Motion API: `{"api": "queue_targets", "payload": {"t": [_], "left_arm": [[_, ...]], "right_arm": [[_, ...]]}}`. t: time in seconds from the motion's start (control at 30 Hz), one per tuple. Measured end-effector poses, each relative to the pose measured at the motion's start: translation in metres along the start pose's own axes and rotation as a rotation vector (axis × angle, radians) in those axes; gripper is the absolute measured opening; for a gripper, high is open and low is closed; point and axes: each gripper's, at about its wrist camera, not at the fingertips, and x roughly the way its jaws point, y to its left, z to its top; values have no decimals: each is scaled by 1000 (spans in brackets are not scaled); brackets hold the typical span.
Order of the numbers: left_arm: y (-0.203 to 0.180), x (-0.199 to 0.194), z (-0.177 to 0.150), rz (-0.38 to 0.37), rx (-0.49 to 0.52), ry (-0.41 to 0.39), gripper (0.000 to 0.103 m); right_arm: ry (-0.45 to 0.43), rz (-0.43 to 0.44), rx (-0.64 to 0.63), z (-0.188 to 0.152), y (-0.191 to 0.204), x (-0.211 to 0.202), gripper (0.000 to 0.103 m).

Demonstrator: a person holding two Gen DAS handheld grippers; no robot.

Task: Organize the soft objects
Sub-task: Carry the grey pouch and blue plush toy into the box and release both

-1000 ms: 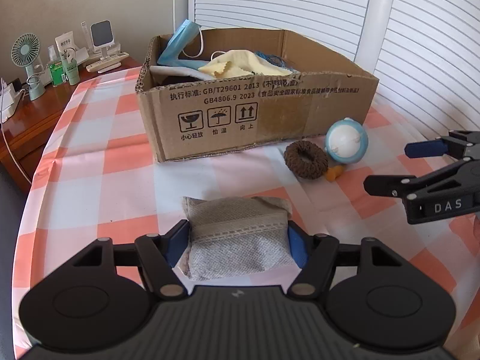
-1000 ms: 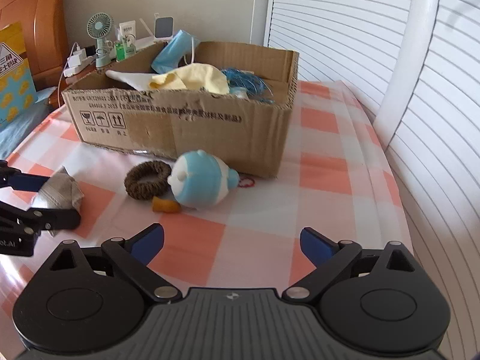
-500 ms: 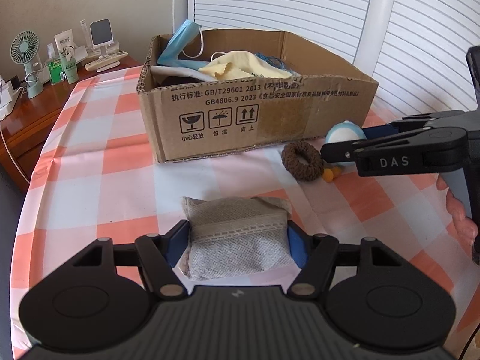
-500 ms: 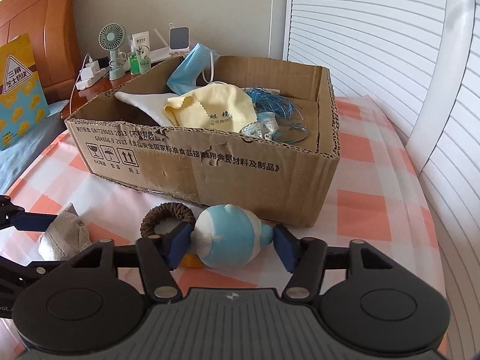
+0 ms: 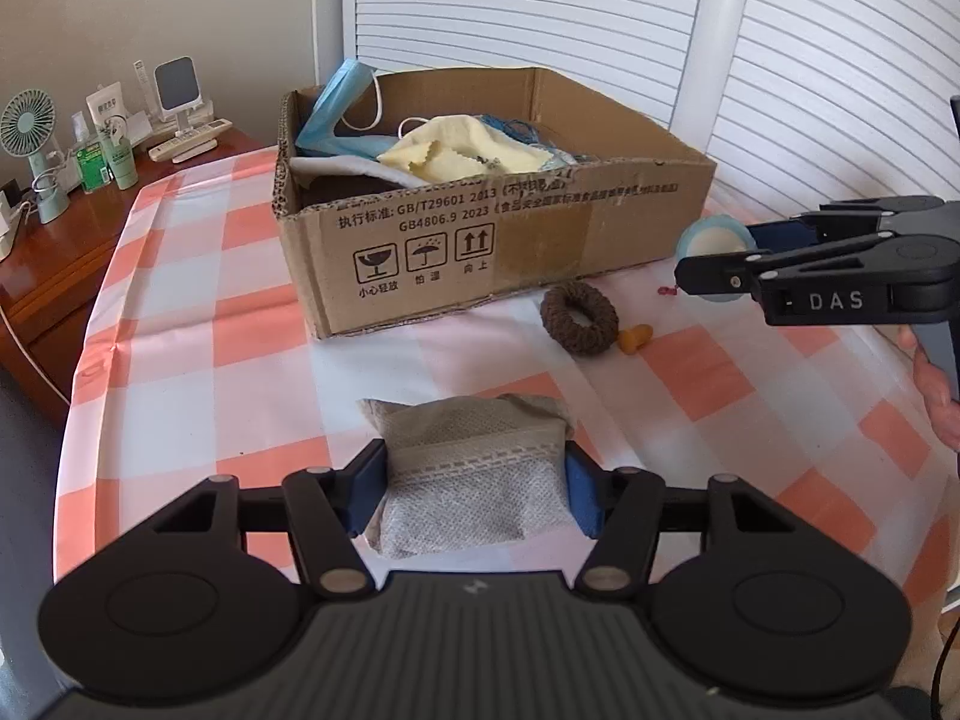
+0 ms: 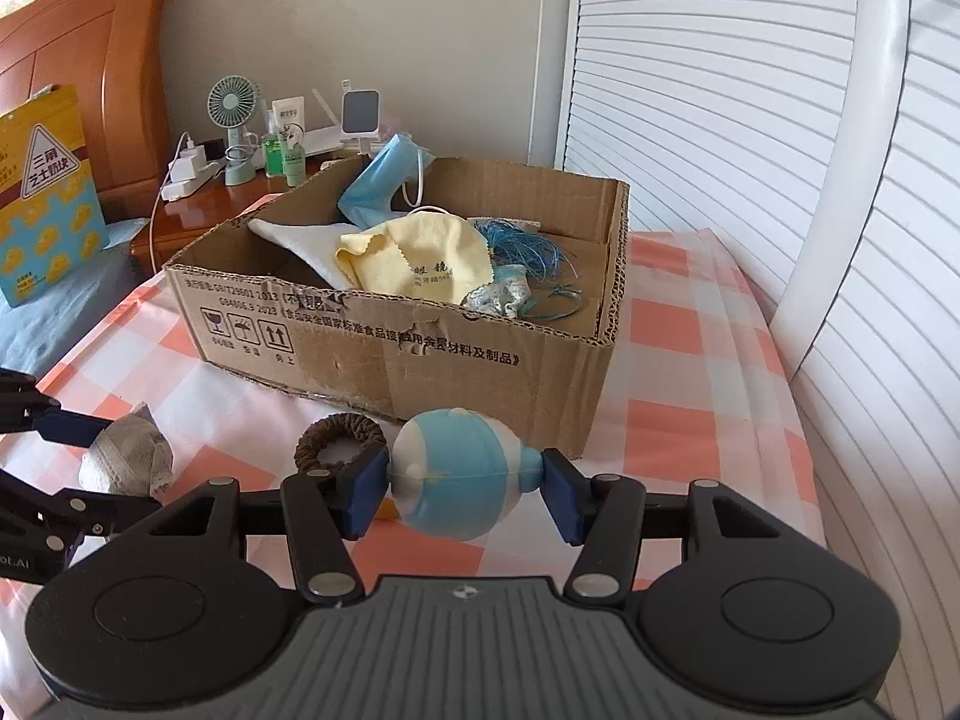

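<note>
l claw [image 5: 474,489] closing on pouch [image 5: 474,480]; r claw [image 6: 459,489] closing on toy [image 6: 459,471], lifted per l view; box [image 6: 480,372] contents clearer in r view.

L gripper [image 5: 474,489] tilts downward, jaws closing, both blue pads pressing a grey pouch [image 5: 474,474] between them. R gripper [image 6: 459,489] also angled down, jaws closing, pads clamping a blue-white toy [image 6: 459,471] end to end. A hand [image 5: 936,390] grips the R handle.
</note>
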Motion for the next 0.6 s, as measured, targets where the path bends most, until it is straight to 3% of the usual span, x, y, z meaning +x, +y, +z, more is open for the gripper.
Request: {"api": "queue_targets", "payload": {"t": [0.37, 0.6], "left_arm": [[1, -45, 20, -73, 93, -4, 60], [0, -67, 61, -81, 165, -79, 60]], "right_arm": [[-38, 32, -68, 8, 0, -49, 60], [-87, 26, -67, 17, -5, -67, 60]]}}
